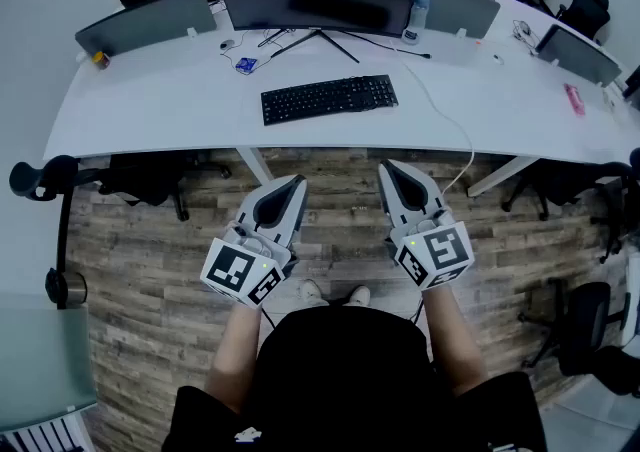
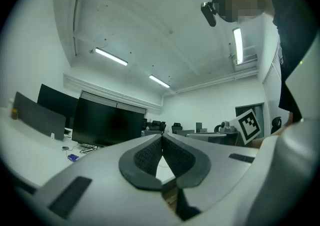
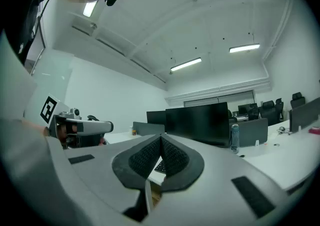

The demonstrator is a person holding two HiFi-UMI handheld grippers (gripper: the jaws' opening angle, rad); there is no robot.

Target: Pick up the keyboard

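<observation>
Standing short of the tabletop's (image 1: pixel 150 105) near edge, the person is holding the left gripper (image 1: pixel 296 181) and the right gripper (image 1: pixel 386 169) clenched on nothing, while the keyboard (image 1: pixel 329 98) is lying untouched at mid-tabletop near that edge, leaving the whole pick-up to do.

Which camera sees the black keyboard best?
The head view: the whole keyboard lies in plain sight on the white desk. The right gripper view shows only a sliver behind its jaws; the left gripper view shows none I can see.
</observation>
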